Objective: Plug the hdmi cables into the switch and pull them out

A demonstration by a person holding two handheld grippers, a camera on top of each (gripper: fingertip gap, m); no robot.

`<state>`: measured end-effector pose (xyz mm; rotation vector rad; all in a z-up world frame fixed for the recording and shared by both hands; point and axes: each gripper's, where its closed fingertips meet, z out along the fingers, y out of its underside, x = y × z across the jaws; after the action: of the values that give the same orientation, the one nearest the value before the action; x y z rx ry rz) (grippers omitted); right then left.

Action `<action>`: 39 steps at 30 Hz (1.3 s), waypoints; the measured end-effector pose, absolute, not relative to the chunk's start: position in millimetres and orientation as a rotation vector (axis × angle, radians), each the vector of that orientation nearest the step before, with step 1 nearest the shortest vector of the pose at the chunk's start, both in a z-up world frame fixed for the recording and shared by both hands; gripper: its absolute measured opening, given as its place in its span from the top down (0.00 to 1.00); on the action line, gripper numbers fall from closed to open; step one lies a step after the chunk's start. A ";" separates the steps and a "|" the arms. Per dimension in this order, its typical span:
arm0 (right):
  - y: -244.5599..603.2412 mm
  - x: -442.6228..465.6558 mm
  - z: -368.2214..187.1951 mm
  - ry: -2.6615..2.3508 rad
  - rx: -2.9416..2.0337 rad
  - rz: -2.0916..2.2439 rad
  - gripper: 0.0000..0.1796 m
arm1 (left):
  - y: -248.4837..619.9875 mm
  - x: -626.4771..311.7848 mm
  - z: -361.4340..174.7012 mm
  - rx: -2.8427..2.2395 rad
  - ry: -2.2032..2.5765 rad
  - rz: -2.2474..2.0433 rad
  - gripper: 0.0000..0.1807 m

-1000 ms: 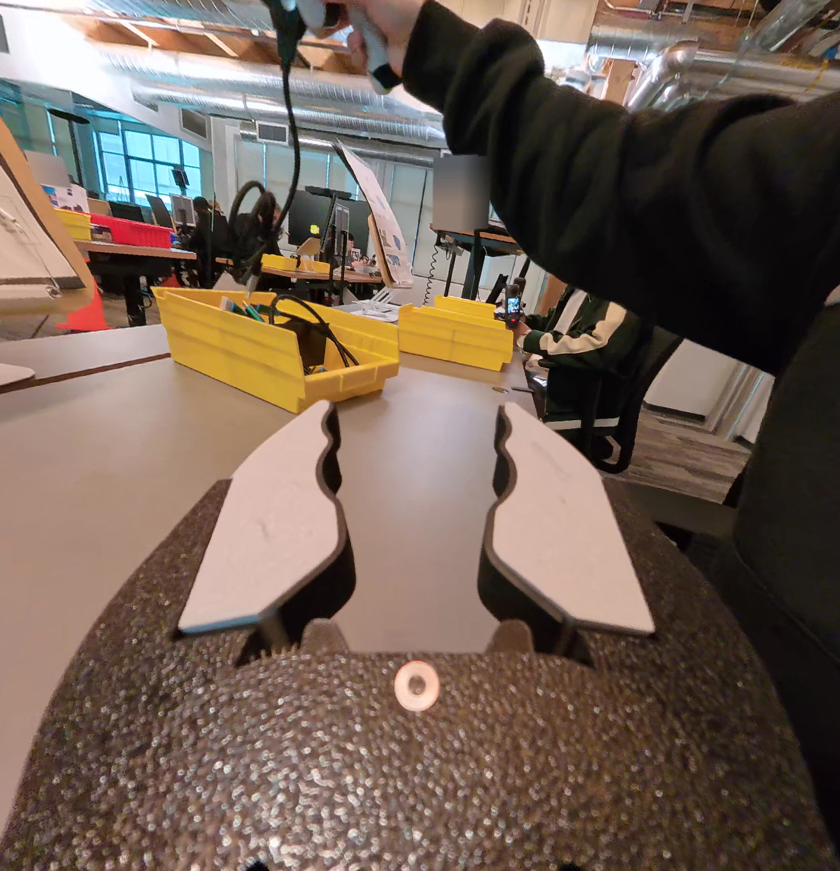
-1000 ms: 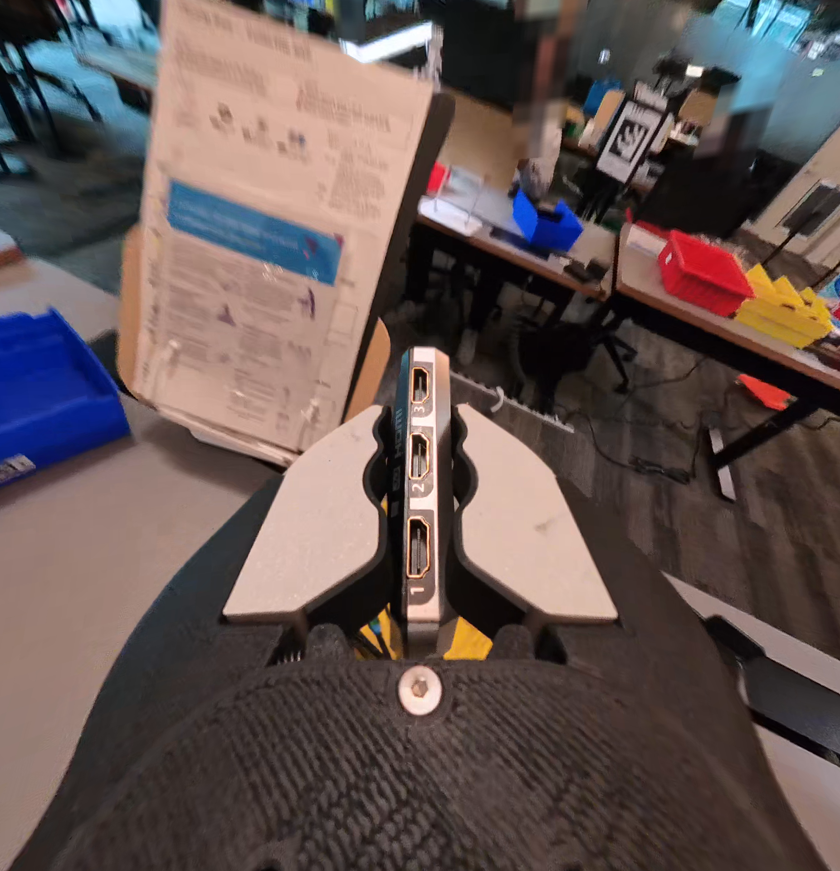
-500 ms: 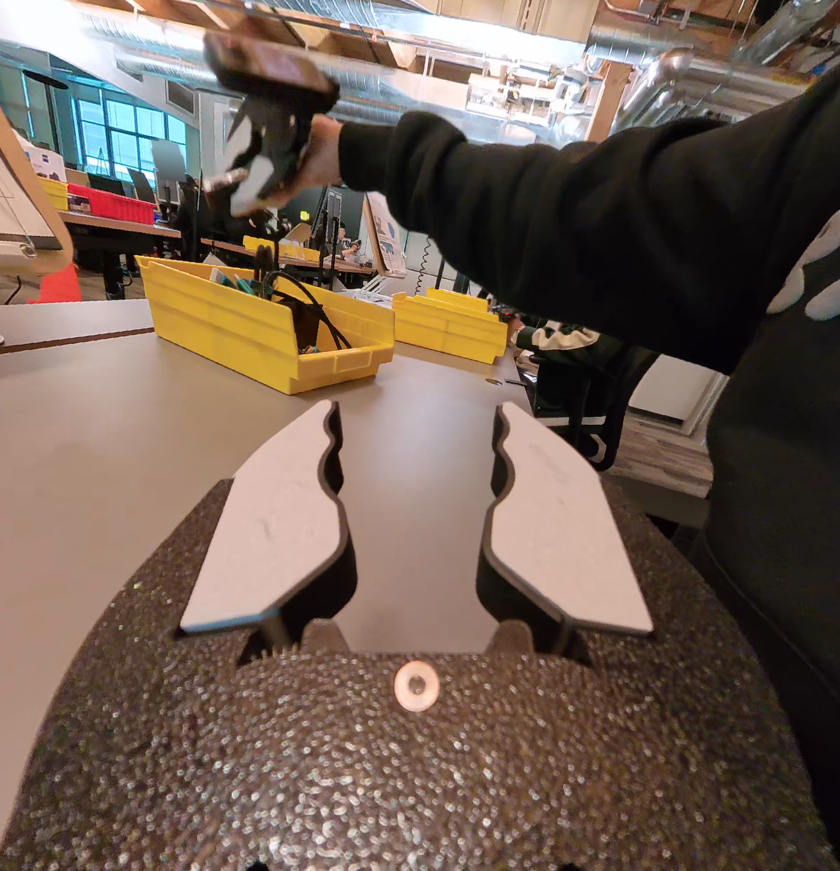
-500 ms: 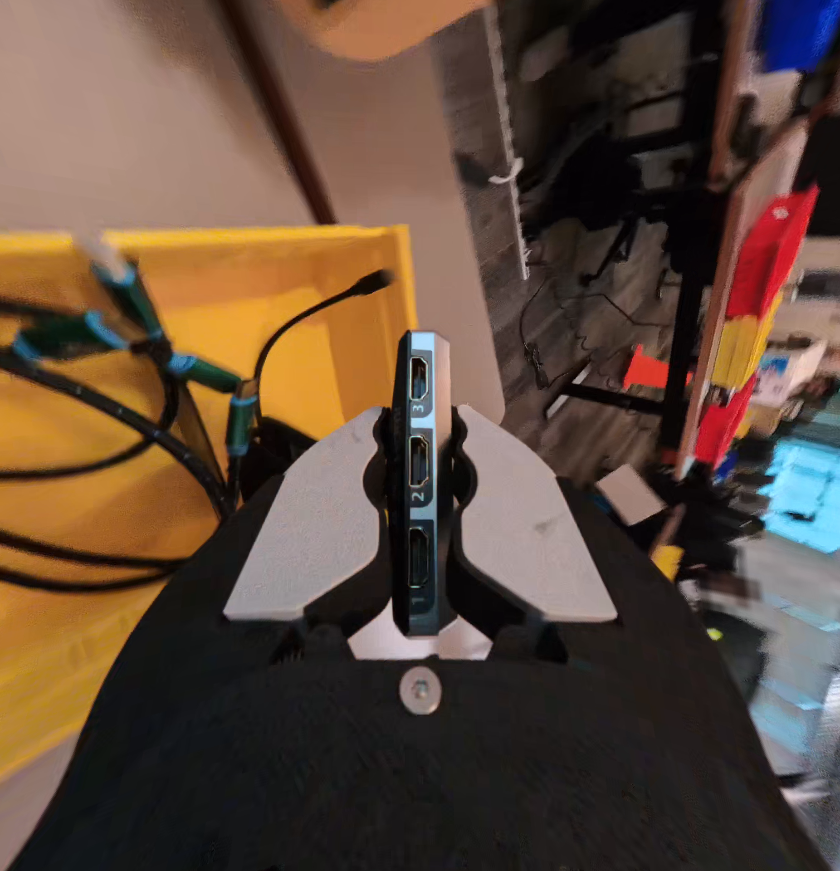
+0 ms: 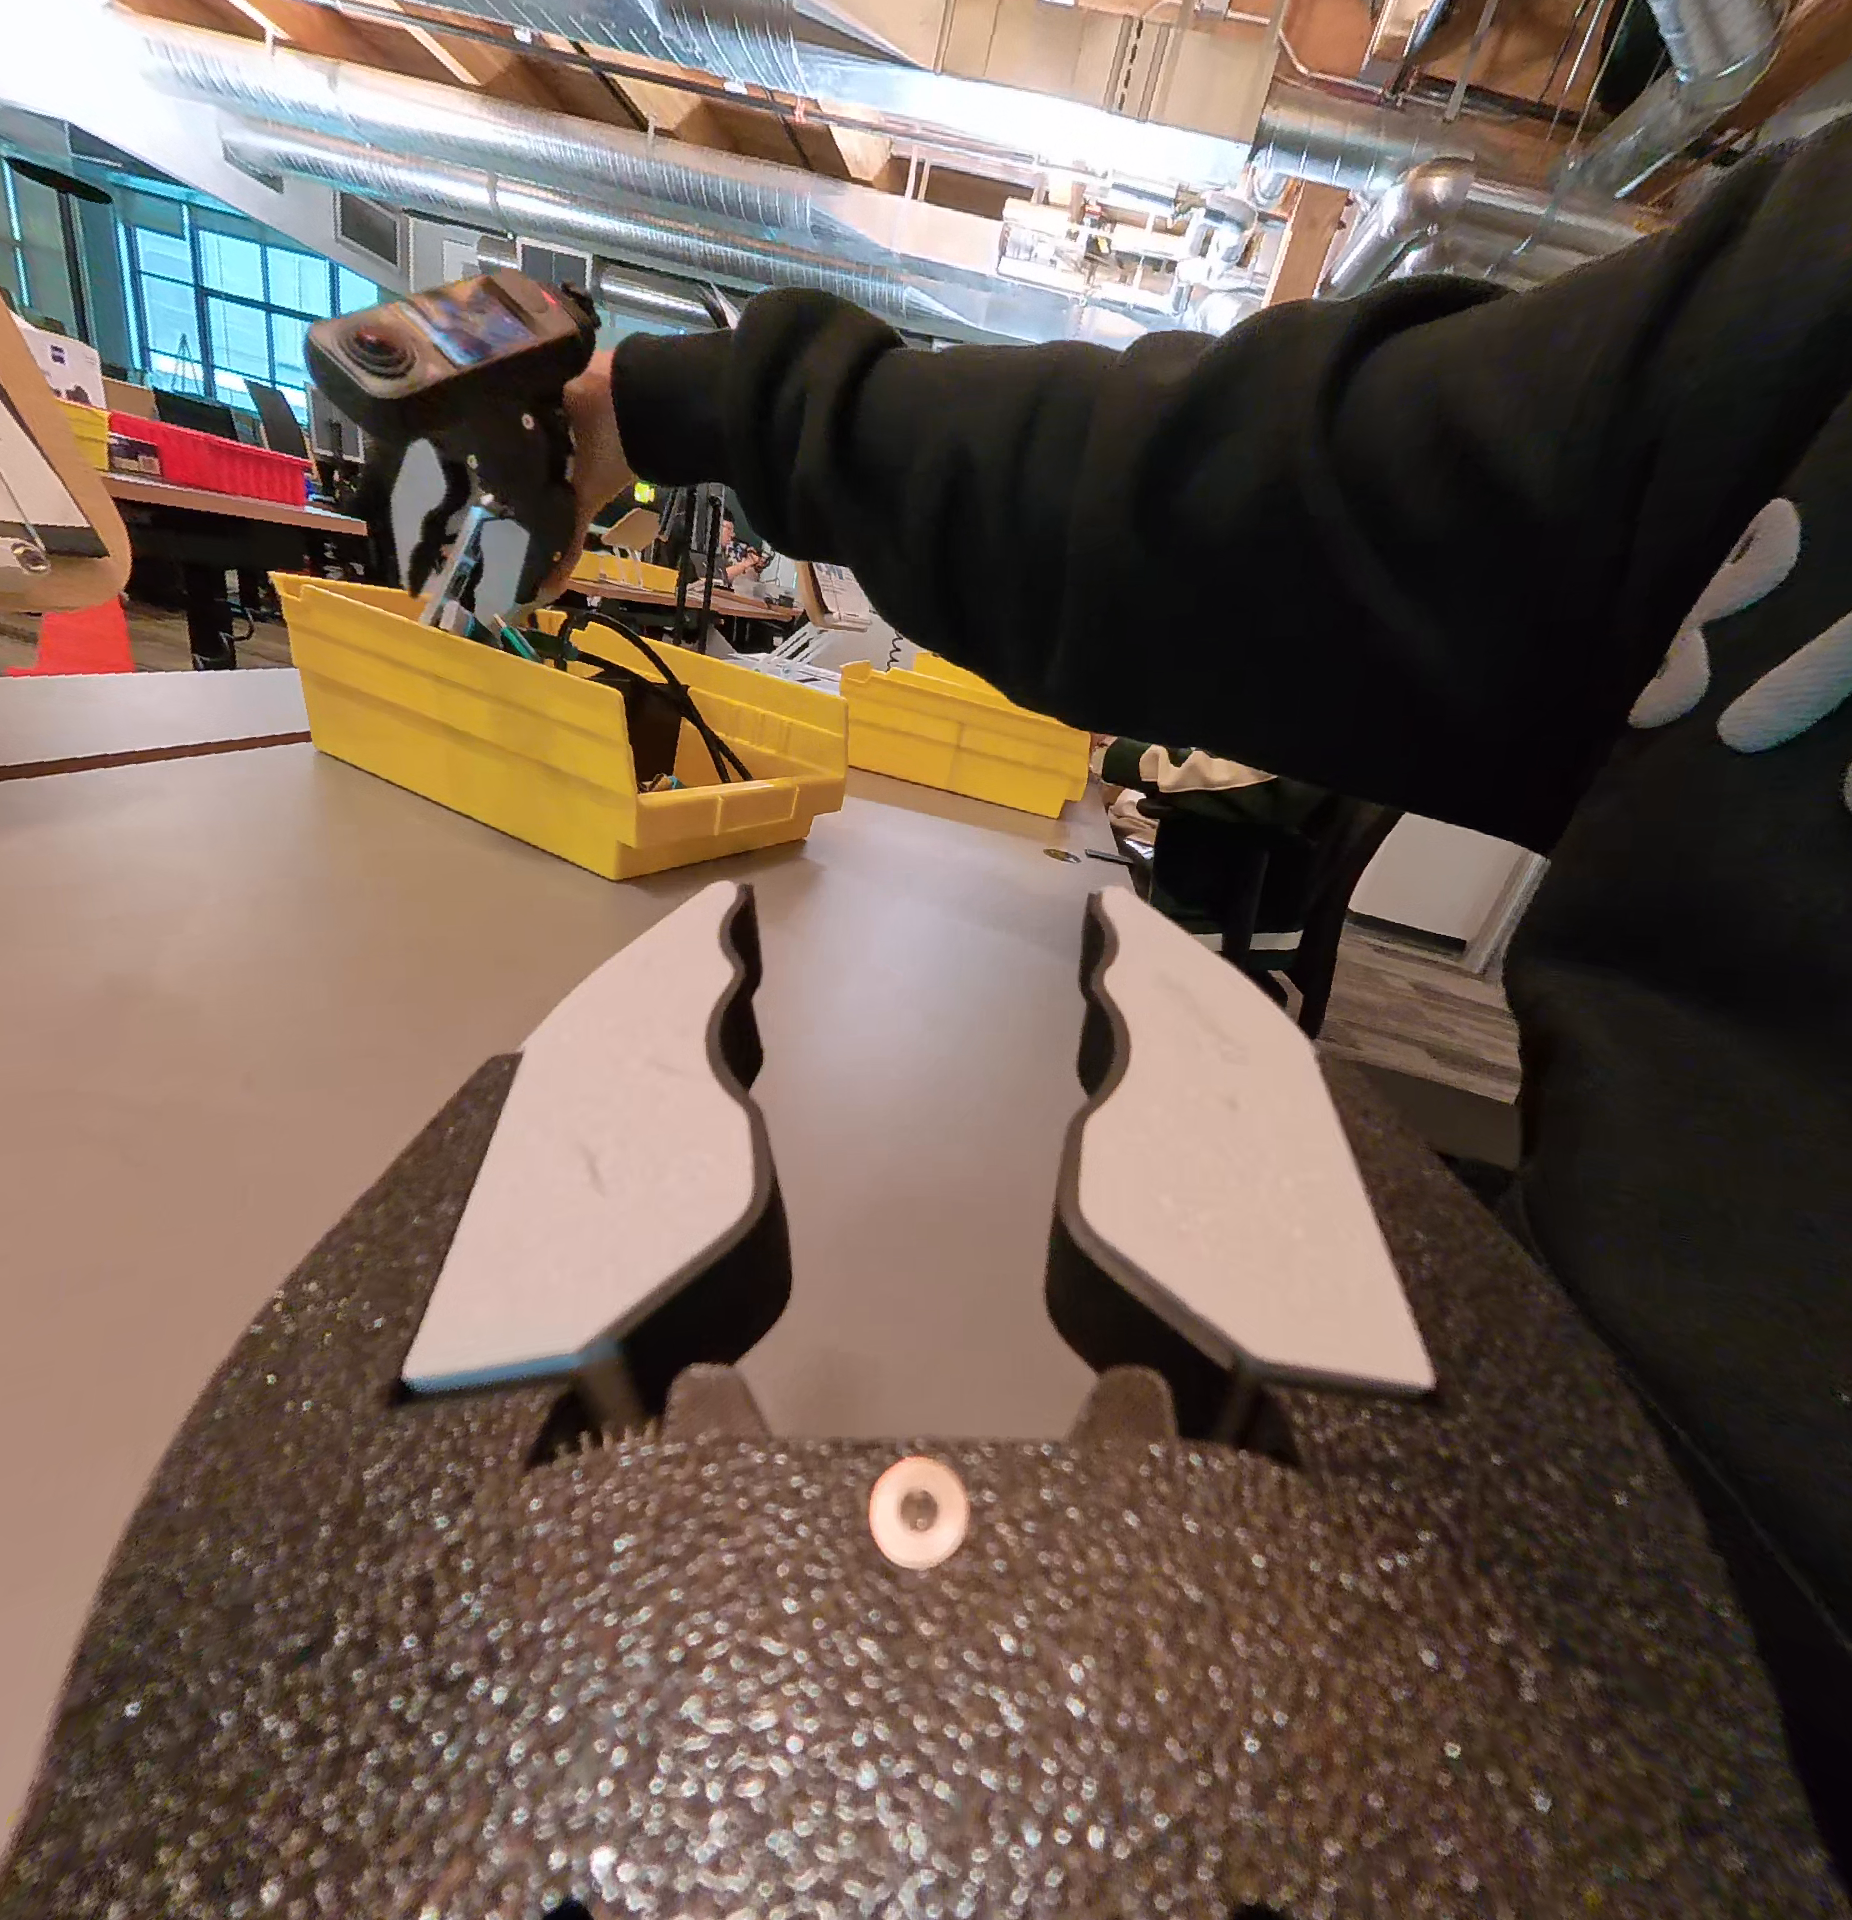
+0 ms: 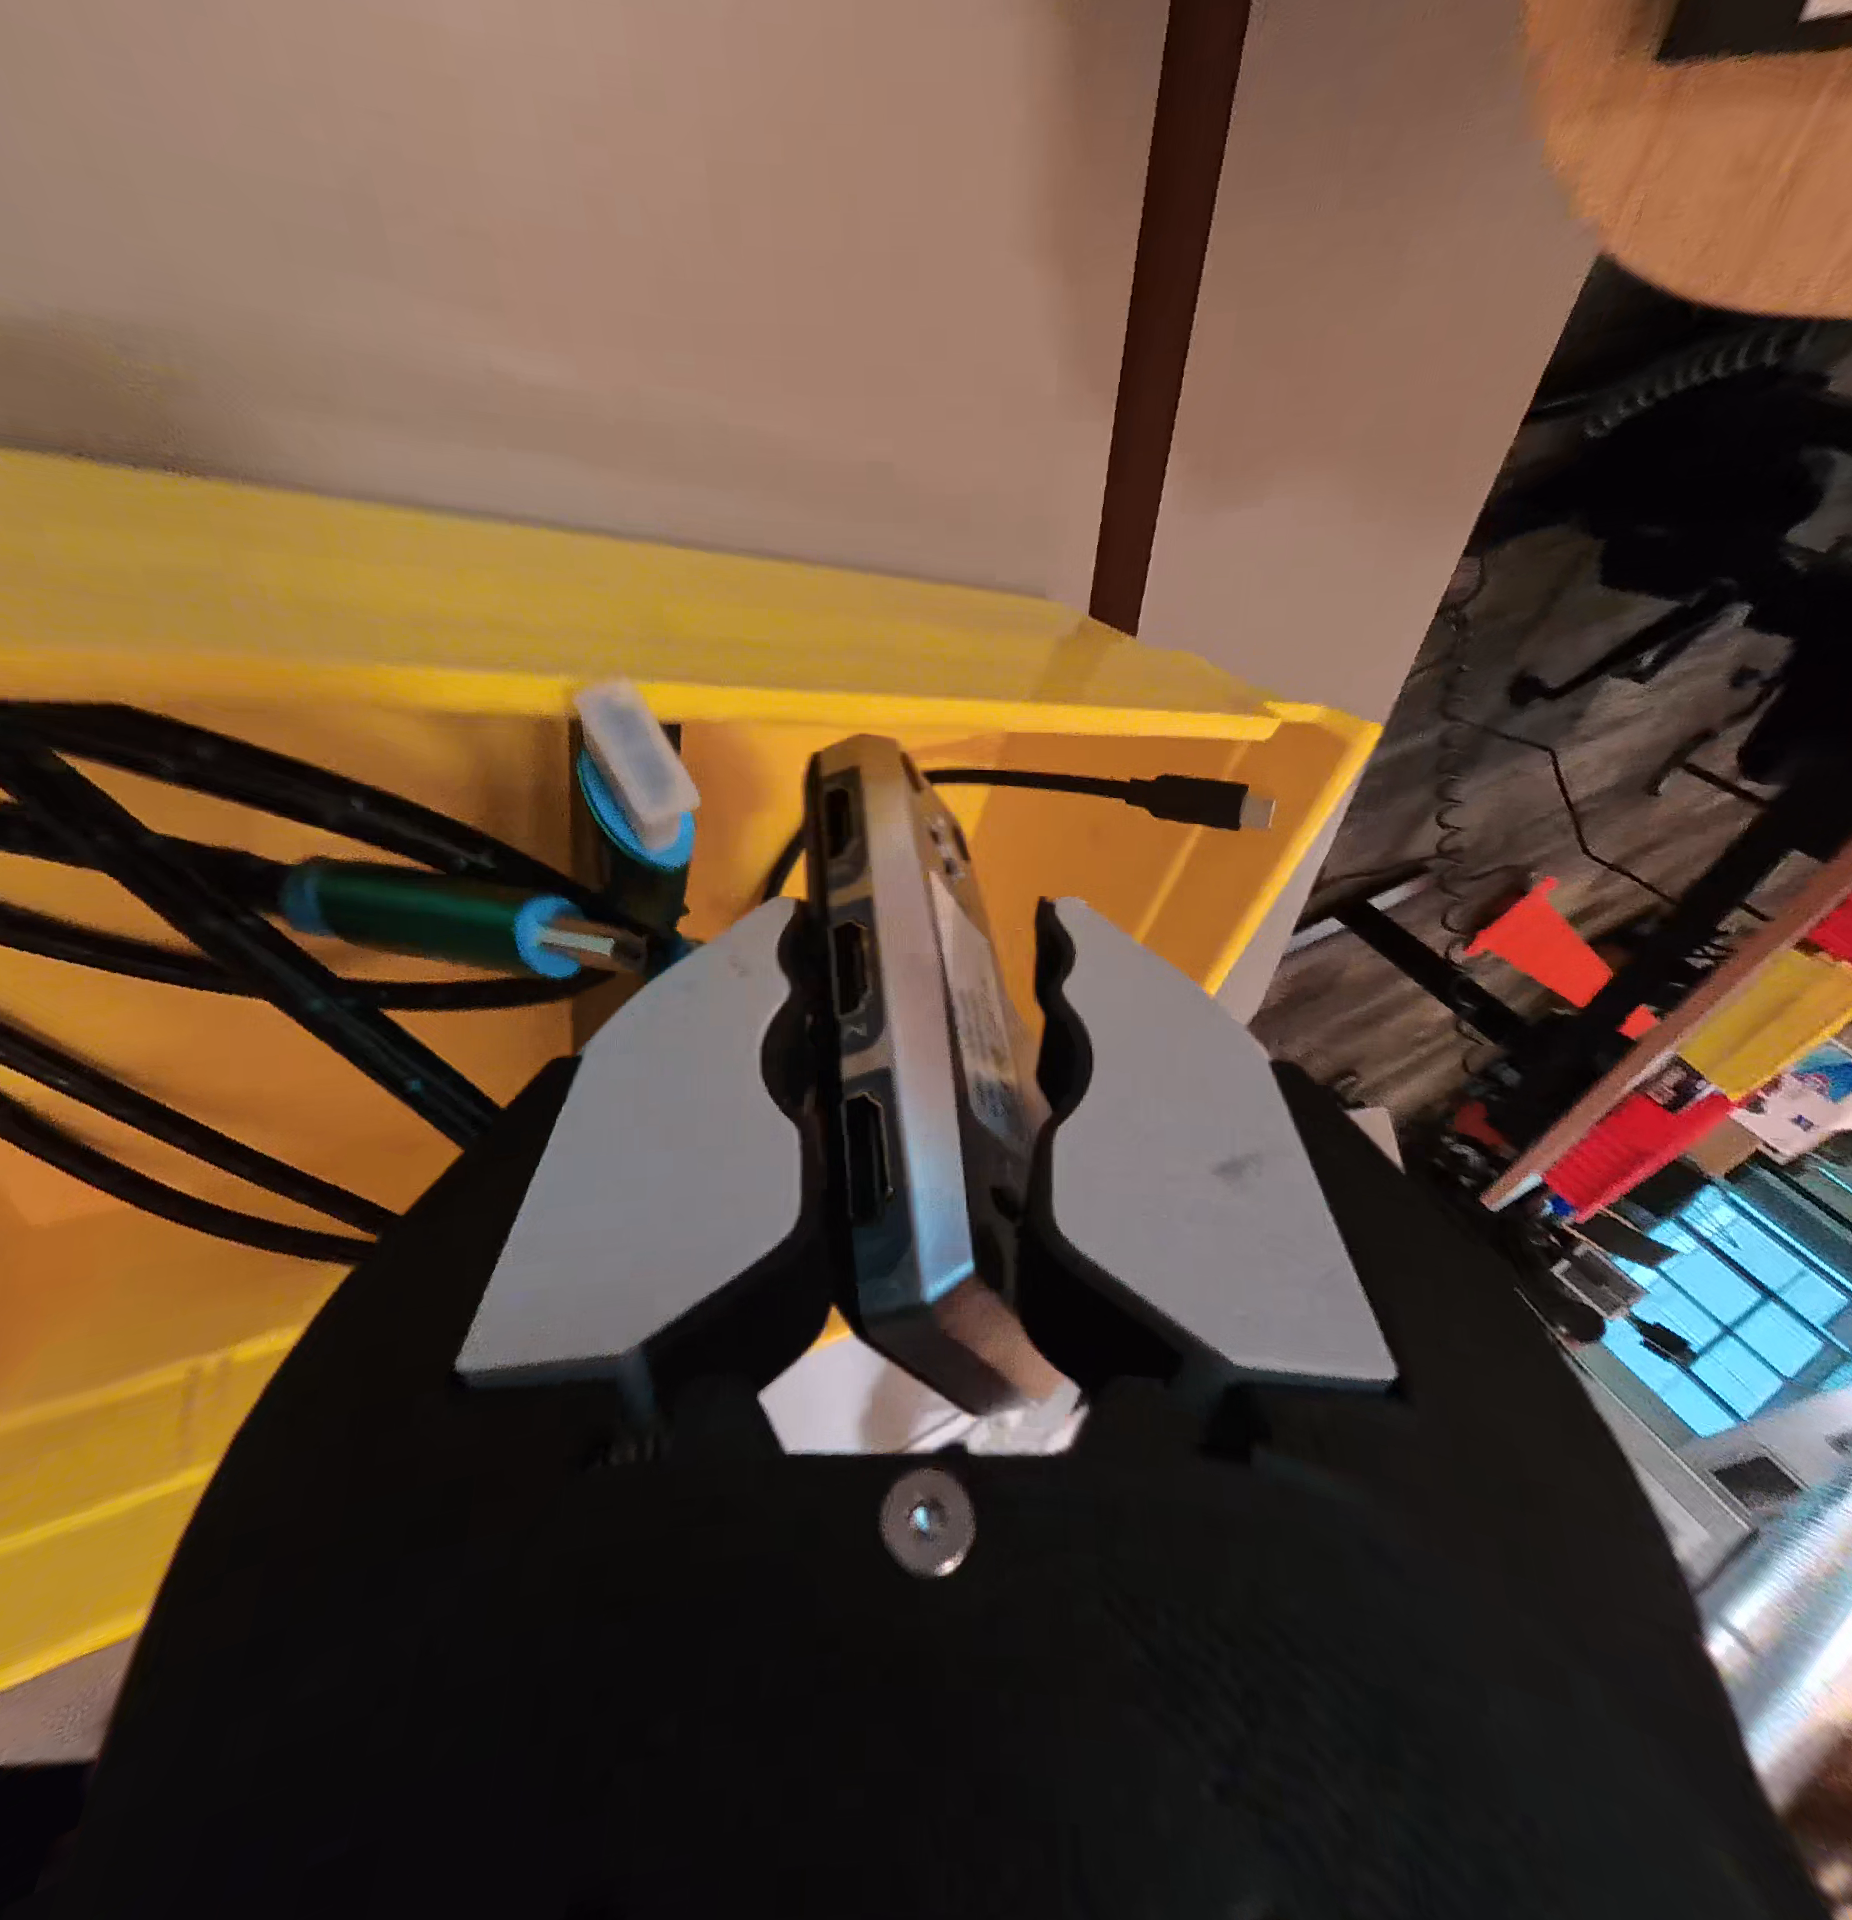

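Note:
My right gripper (image 6: 917,914) points down into a yellow bin (image 6: 278,623). Its jaws stand apart, and the grey HDMI switch (image 6: 901,1091) leans tilted between them against the left finger, its three ports showing. Black HDMI cables with green plugs (image 6: 423,914) lie coiled in the bin, and one plug has a clear cap (image 6: 636,790). A thin black cable with a small plug (image 6: 1202,805) lies past the switch. My left gripper (image 5: 917,914) is open and empty low over the table (image 5: 226,987). The left wrist view shows the right gripper (image 5: 465,561) over the bin (image 5: 506,727).
A second yellow bin (image 5: 963,748) stands farther back on the table. The person's black sleeve (image 5: 1213,520) crosses above the table on the right. A wooden document stand (image 5: 39,520) is at the far left. Other desks, chairs and red and yellow bins fill the room behind.
The right gripper swung from high up down over the yellow bin. Its jaws have parted, and the switch, held upright before, now leans loose between them. The left gripper stayed put.

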<state>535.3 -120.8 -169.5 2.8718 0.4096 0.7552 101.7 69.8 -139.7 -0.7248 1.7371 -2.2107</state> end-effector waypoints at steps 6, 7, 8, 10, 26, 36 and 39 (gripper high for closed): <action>-119.2 529.0 -164.4 0.366 2.908 0.767 0.69 | 73.3 101.9 -138.4 -0.739 1.716 -2.237 0.67; -119.5 526.3 -163.2 0.355 2.929 0.758 0.70 | 73.8 101.7 -138.1 -0.738 1.715 -2.237 0.67; -120.3 524.2 -161.0 0.347 2.945 0.755 0.69 | 74.0 101.4 -137.6 -0.735 1.715 -2.236 0.67; -127.7 520.9 -153.2 0.291 2.957 0.752 0.67 | 73.5 101.4 -136.6 -0.731 1.715 -2.230 0.67; -249.6 354.4 -147.1 -1.770 3.211 1.513 0.58 | 54.2 145.0 -177.3 -0.933 1.831 -1.566 0.67; -301.1 370.1 -167.6 -2.202 2.925 1.782 0.62 | -66.8 279.1 -158.5 -0.998 1.847 -1.430 0.63; -308.5 383.4 -181.0 -2.321 2.848 1.729 0.63 | -85.7 327.4 -160.7 -1.028 1.785 -1.353 0.66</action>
<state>383.4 -308.5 -181.0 2.8484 -2.3214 1.7293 327.4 -85.7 -160.7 -1.0285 1.7851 -1.3532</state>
